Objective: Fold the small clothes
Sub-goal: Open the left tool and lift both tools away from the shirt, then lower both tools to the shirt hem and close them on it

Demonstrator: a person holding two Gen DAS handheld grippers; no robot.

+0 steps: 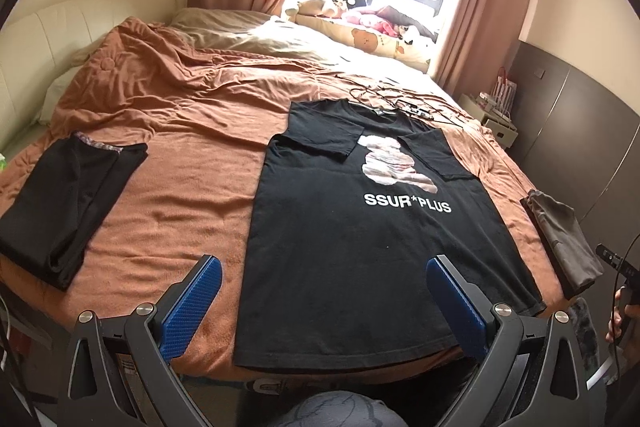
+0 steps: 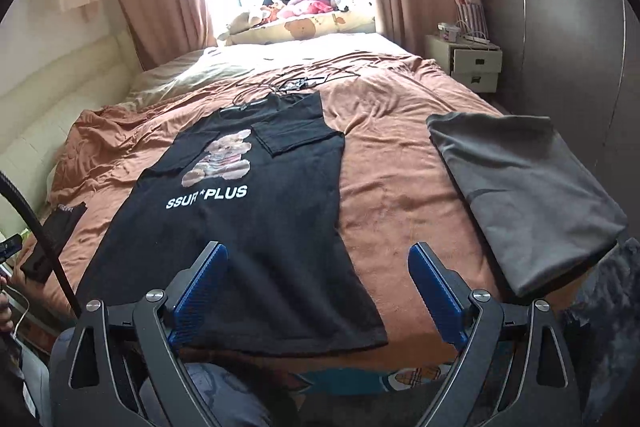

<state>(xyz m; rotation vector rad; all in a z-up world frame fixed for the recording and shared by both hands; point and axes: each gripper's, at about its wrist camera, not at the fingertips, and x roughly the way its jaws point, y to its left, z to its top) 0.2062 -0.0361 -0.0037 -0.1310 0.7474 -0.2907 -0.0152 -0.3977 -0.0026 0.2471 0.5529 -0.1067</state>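
A black T-shirt (image 1: 360, 235) with a bear print and "SSUR*PLUS" lies flat on the brown bedspread (image 1: 188, 155), both sleeves folded inward onto its front. It also shows in the right wrist view (image 2: 256, 227). My left gripper (image 1: 324, 267) is open and empty, held above the shirt's hem near the bed's front edge, over its left corner. My right gripper (image 2: 318, 255) is open and empty, above the hem's right corner.
A folded black garment (image 1: 68, 195) lies at the left of the bed. A folded grey garment (image 2: 528, 195) lies at the right. Cables (image 1: 400, 99) lie beyond the shirt's collar. Plush toys (image 1: 360, 15) line the window. A nightstand (image 2: 468, 63) stands far right.
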